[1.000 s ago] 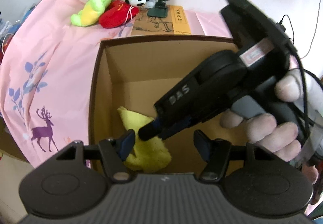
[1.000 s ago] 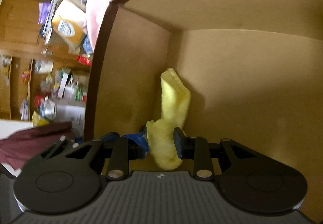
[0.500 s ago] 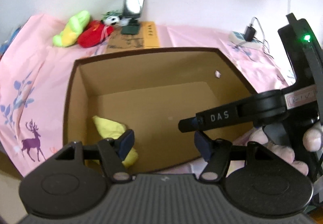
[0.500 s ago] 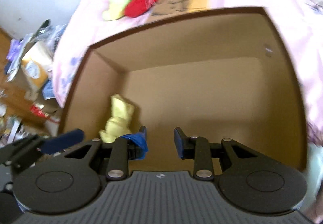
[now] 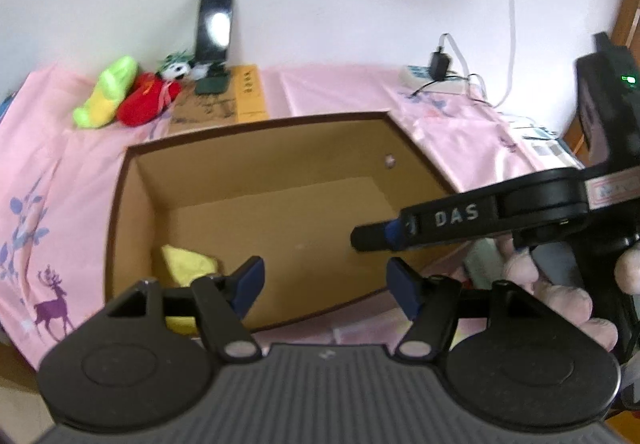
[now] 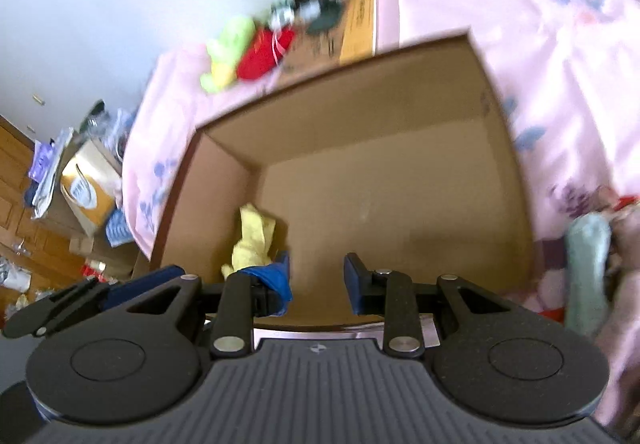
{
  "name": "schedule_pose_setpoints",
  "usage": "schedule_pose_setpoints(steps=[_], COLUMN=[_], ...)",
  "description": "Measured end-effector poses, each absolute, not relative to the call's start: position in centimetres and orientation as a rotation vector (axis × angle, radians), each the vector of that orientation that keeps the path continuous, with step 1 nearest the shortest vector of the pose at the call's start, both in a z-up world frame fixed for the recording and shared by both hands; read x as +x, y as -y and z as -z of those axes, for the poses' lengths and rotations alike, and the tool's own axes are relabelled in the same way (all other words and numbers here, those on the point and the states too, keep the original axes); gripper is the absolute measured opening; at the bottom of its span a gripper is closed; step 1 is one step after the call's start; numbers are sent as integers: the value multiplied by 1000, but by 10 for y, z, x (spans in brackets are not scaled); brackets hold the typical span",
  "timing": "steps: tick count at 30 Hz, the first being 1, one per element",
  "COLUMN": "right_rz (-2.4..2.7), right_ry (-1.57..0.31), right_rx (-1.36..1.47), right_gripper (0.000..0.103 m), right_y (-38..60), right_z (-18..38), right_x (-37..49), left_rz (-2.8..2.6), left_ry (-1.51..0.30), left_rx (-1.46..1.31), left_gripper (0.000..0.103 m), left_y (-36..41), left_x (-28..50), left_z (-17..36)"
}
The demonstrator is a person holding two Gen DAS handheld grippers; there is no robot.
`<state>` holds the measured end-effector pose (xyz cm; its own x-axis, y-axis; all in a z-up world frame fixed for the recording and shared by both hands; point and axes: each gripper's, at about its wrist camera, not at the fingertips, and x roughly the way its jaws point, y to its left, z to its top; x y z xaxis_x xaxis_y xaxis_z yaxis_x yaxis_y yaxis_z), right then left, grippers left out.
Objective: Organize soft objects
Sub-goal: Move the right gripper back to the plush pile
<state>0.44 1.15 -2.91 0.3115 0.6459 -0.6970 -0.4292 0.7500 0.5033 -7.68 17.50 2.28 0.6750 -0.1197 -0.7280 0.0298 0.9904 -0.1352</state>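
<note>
A pink printed bedsheet [image 5: 72, 172] covers the surface below a white wall, with an open cardboard box [image 5: 132, 180] on it. A yellow cloth [image 6: 254, 240] lies in the box's corner at seven o'clock. Green [image 5: 106, 92] and red [image 5: 146, 104] plush toys sit at eleven o'clock beyond the box. The left gripper [image 5: 322, 286] has its jaws apart, empty. The right gripper [image 6: 317, 278], jaws narrowly apart and just closing slightly, grips nothing.

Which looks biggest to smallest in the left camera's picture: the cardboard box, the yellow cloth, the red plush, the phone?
1. Cardboard box.
2. Yellow cloth, partly hidden by the gripper.
3. Red plush and phone: about alike, both far away, so unsure.
</note>
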Motion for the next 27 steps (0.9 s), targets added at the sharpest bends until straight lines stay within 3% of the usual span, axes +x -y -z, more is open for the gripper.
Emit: schedule_pose_setpoints(steps=[8, 27], right_rz=[-633, -368], right_ry=[-853, -932], right_rx=[254, 413], right_gripper=[13, 13], right_y=[71, 320], right_z=[16, 61], right_x=[-16, -4], left_rz=[281, 575], left_ry=[-791, -963], left_rx=[-66, -105], left_gripper=[71, 75], left_y=[-109, 80], left_x=[-72, -61], left_z=[-32, 15])
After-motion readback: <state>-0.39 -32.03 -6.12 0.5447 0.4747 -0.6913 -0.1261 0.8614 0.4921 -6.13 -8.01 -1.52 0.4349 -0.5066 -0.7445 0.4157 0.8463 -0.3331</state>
